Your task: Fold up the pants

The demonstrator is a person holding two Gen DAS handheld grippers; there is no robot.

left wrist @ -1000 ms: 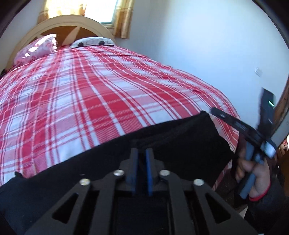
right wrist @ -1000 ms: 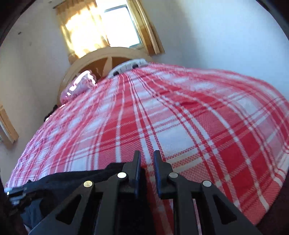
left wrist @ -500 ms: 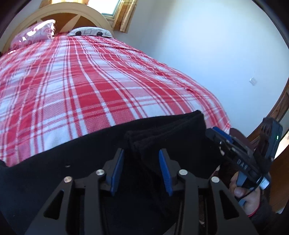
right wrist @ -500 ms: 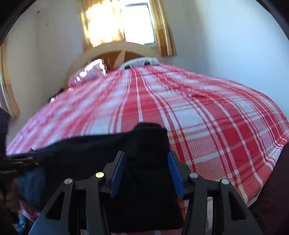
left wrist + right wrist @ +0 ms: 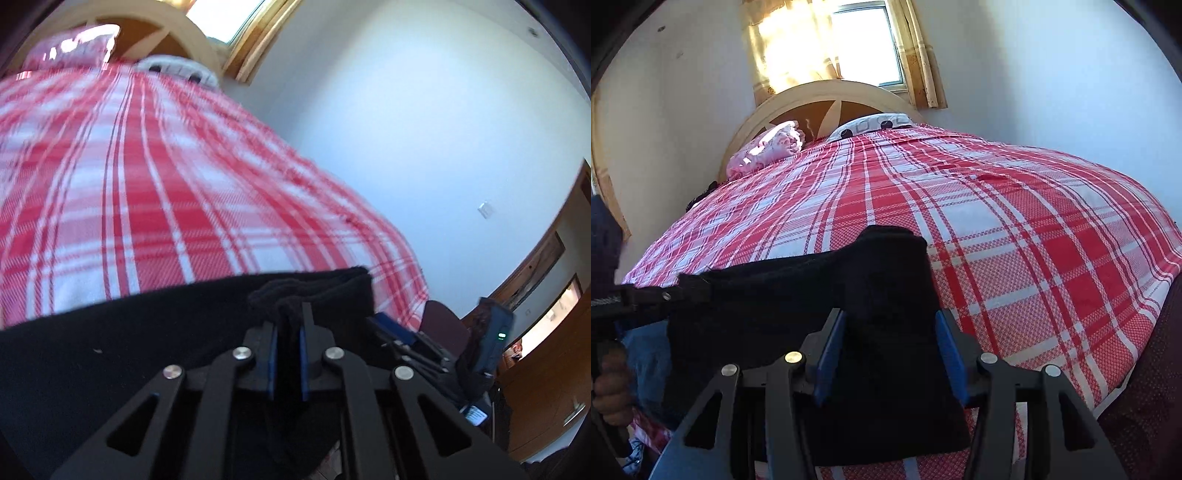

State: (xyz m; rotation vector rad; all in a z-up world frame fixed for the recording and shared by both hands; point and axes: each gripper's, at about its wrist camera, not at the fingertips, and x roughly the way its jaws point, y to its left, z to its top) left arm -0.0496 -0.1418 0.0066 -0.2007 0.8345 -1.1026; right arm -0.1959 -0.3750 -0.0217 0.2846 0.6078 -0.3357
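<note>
Half a second ago the left tool [image 5: 287, 354] had its blue pads spread wide over the black fabric pants [image 5: 129, 339]; now those pads have closed in and pinch a raised ridge of the cloth between them. Its view has also swung upward, and the bed is blurred. The right tool [image 5: 892, 354] has hardly changed: its blue pads stand wide apart as before, with a fold of the pants lying between them. Whether either pad presses the cloth cannot be told.

The pants lie across the near edge of the red and white plaid bedspread [image 5: 1015, 240], stretched between the two tools. In the right wrist view the cloth [image 5: 812, 295] runs from the right tool toward the left tool [image 5: 683, 291], which grips the far end at the left of the picture, the person's left hand [image 5: 609, 391] on the handle below. In the left wrist view the right tool [image 5: 391, 328] shows just beyond the pants' corner, partly hidden by the cloth.

At the head of the bed stand a cream arched wooden headboard [image 5: 827, 96], a pink floral pillow [image 5: 768, 147] and a white patterned pillow [image 5: 875, 123]. Above them is a sunlit window with yellow curtains [image 5: 827, 40]. A pale blue wall [image 5: 424, 129] runs along the bed's far side.
</note>
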